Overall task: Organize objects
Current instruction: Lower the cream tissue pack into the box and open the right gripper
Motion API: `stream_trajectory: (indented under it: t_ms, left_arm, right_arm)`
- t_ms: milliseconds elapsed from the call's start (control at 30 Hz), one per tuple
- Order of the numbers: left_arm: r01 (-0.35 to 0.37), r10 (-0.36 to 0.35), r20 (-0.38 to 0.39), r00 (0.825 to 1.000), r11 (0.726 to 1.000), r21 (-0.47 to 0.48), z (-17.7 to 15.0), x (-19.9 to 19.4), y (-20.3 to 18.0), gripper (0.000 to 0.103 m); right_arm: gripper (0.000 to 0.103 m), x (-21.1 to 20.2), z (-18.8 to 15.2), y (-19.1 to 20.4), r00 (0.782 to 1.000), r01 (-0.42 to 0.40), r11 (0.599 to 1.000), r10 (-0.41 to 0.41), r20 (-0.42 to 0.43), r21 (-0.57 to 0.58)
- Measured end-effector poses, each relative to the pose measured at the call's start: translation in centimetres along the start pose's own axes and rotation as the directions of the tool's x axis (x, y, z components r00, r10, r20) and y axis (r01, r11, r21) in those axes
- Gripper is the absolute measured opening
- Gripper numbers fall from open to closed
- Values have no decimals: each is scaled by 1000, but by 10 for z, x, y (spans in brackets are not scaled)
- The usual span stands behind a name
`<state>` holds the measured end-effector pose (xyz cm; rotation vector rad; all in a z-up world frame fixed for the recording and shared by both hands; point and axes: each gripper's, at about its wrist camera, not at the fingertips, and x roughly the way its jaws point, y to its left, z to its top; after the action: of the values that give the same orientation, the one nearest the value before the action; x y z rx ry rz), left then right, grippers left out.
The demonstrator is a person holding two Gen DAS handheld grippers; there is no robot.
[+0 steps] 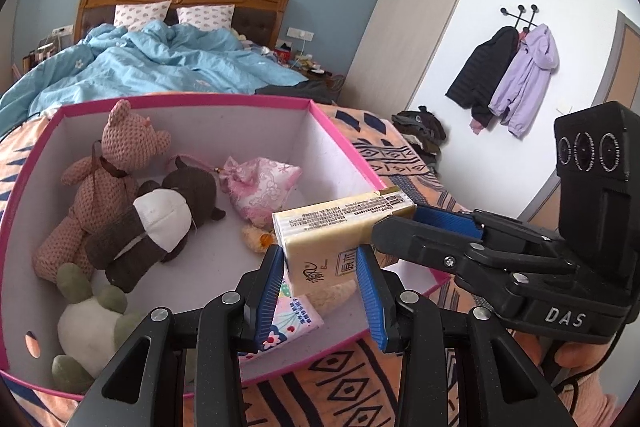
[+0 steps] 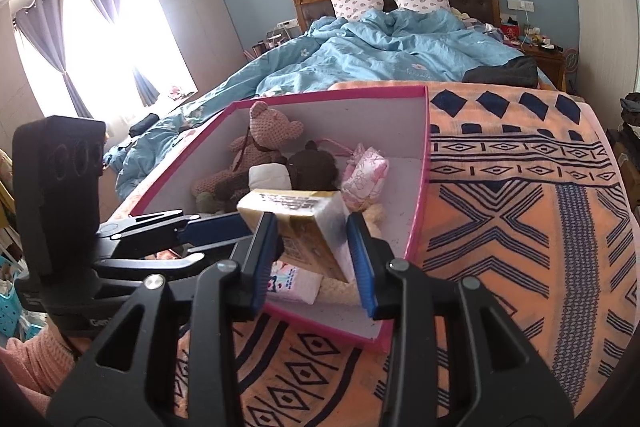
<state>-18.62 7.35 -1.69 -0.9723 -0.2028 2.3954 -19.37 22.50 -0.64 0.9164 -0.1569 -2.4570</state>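
A pale yellow tissue pack (image 1: pixel 340 219) (image 2: pixel 292 205) hangs over the near part of the pink-rimmed white box (image 1: pixel 180 101) (image 2: pixel 336 93). My left gripper (image 1: pixel 320 259) (image 2: pixel 224 239) is shut on one end of it. The right gripper (image 2: pixel 312 231) (image 1: pixel 396 221) comes in from the side and is shut on the other end. Inside the box lie a pink knitted bear (image 1: pixel 120 155), a brown and white plush (image 1: pixel 168 215), a pink pouch (image 1: pixel 260 183), a white and green plush (image 1: pixel 92 323) and a small flowered tissue packet (image 1: pixel 292 319).
The box stands on an orange patterned blanket (image 2: pixel 520 207) at the foot of the bed. A rumpled blue duvet (image 2: pixel 380 59) and a dark garment (image 2: pixel 504 71) lie behind it. Coats (image 1: pixel 516 79) hang on the white wall at right. A pink sleeve (image 2: pixel 36 367) shows at lower left.
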Motion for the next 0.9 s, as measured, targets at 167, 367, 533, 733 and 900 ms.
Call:
stream_trajectory:
  t_ms: [167, 367, 533, 733, 900]
  left_arm:
    - [-3, 2, -12, 1000, 1000, -12, 2, 4, 3, 37]
    - [-20, 18, -45, 999, 999, -49, 7, 15, 11, 37]
    - [-77, 75, -33, 997, 994, -76, 9, 14, 20, 54]
    - [-155, 158, 59, 986, 986, -60, -3, -16, 17, 88]
    - [-237, 239, 170, 956, 971, -31, -20, -55, 3, 96]
  right_arm:
    - [40, 8, 0, -5, 1000, 3, 1000, -3, -13, 25]
    - [40, 17, 3, -6, 999, 26, 999, -25, -26, 35]
    - [47, 23, 5, -10, 998, 53, 997, -51, -22, 60]
    - [66, 3, -3, -5, 997, 58, 997, -60, 42, 44]
    - [85, -23, -18, 10, 991, 77, 997, -76, 109, -3]
